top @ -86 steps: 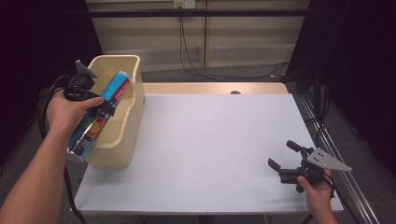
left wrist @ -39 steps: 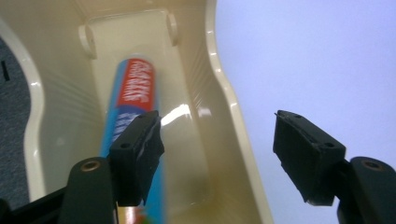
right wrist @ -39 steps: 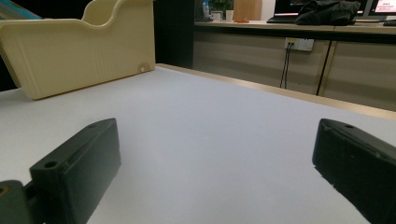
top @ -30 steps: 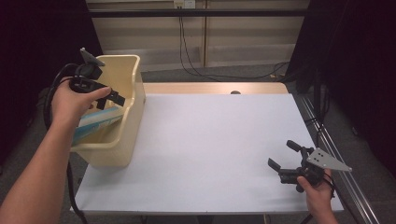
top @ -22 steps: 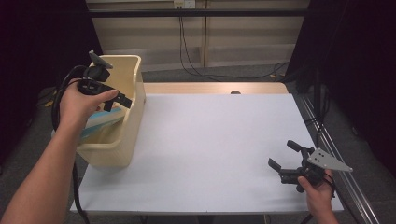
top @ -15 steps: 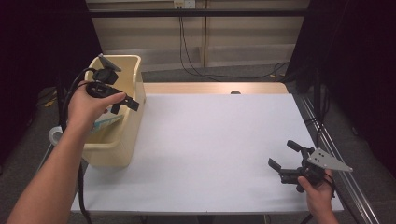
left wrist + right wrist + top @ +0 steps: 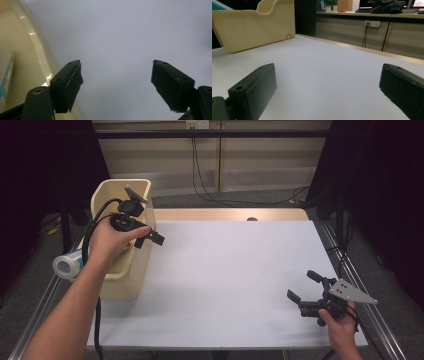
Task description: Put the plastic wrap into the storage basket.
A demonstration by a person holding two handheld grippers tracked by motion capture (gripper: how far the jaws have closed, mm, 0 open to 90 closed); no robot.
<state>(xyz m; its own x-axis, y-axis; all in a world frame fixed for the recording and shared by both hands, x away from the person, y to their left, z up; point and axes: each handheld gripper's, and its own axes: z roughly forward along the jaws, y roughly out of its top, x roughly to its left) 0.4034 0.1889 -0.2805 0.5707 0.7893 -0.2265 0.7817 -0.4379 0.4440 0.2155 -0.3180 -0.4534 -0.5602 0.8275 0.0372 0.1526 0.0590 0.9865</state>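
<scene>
High view, cream bin at table's left edge, canister poking out, left gripper released and empty beside the rim, jaws just opening, right gripper spread, left gripper view, blue-edged canister inside bin.

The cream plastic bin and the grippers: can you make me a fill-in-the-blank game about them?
1. The cream plastic bin stands on the white table's ____ side in the high view.
2. The left gripper's jaws hold ____.
3. The right gripper is near the table's ____ edge in the high view.

Missing words: left; nothing; right
</scene>
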